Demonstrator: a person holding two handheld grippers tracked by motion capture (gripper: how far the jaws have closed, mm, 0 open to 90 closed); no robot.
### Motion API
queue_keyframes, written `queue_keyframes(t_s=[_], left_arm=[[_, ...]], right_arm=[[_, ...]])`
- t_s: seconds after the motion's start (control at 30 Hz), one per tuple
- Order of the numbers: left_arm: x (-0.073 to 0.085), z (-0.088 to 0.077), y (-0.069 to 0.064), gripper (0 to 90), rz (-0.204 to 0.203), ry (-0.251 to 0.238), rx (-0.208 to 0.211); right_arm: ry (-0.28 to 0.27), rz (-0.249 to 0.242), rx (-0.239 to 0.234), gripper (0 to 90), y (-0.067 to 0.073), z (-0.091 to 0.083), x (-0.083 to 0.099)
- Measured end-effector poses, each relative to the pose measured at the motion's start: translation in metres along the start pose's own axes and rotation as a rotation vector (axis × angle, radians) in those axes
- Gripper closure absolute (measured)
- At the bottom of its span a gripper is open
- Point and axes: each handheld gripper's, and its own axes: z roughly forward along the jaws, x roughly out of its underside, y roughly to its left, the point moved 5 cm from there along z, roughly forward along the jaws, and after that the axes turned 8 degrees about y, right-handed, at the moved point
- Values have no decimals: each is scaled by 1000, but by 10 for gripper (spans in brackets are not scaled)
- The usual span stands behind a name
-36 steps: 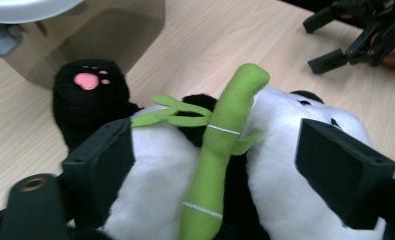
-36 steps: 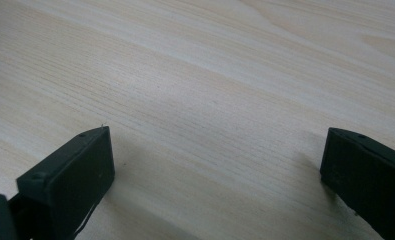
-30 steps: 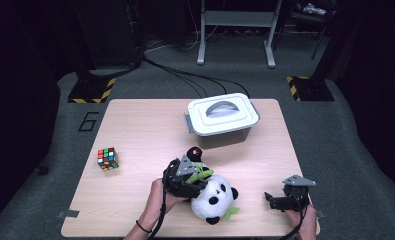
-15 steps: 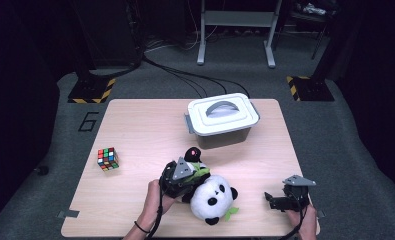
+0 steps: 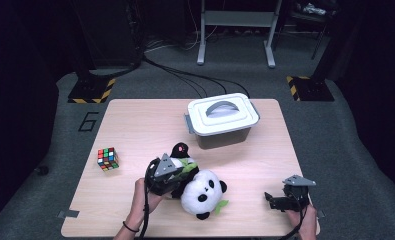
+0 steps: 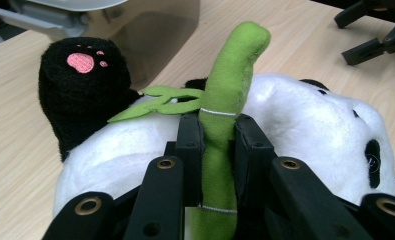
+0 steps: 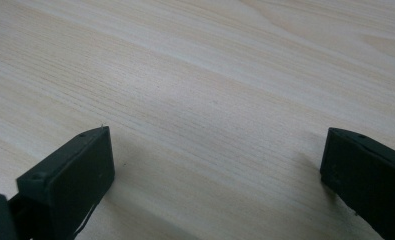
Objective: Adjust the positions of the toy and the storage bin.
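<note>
**Green stalk of the plush panda pinched at the near middle of the surface**

Far left on the surface [image 5: 135,125]: a colour cube [image 5: 107,158], alone, well apart from everything else

Near middle: plush panda [image 5: 202,192] lying on its back, white head toward the near edge, one black paw with a pink pad [image 6: 82,62] raised toward the far side. Across its belly, a green bamboo stalk [image 6: 225,100] with a pair of leaves spreading to the left of it

Left gripper [image 6: 219,145] held low over the panda from the left, a hand [image 5: 147,197] behind it. Fingers [image 6: 190,150] just closed, now clamped on the green stalk from both sides, the stalk standing up between them and bending over at its tip

Just beyond the panda, toward the far right: a clear bin with a white lid [image 5: 222,112] and a grey handle, lid on, near the raised paw but not touching

Near right corner: right gripper [image 7: 215,170] low over bare wood, pointing left toward the panda, well apart from it. Fingers [image 7: 70,180] wide apart, nothing between them but the wood grain
</note>
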Motion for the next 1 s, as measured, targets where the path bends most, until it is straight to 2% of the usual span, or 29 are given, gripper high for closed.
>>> queue_keyframes(t_s=[0.17, 0.2, 0.3, 0.37, 0.5, 0.53, 0.73, 1.0], left_arm=[[5, -5, 10, 760, -26, -3, -21], [6, -6, 13, 760, -18, 2, -30], [7, -8, 17, 760, -29, 0, -35], [9, -12, 24, 760, -35, -4, -54], [11, -17, 32, 760, -61, -5, -62], [12, -19, 35, 759, -55, -7, -72], [17, -24, 47, 759, -69, -16, -43], [21, -27, 68, 759, -80, -23, 20]], right_arm=[[-1, 0, 0, 2, 0, 0, 0], [0, 2, 0, 2, 0, 0, 0], [-1, -2, 1, 2, 0, 0, 0], [0, -1, 1, 2, 0, 0, 0], [0, 2, 0, 2, 0, 0, 0], [-1, -3, 1, 2, 0, 0, 0], [0, 2, 0, 2, 0, 0, 0], [1, 3, 0, 2, 0, 0, 0]])
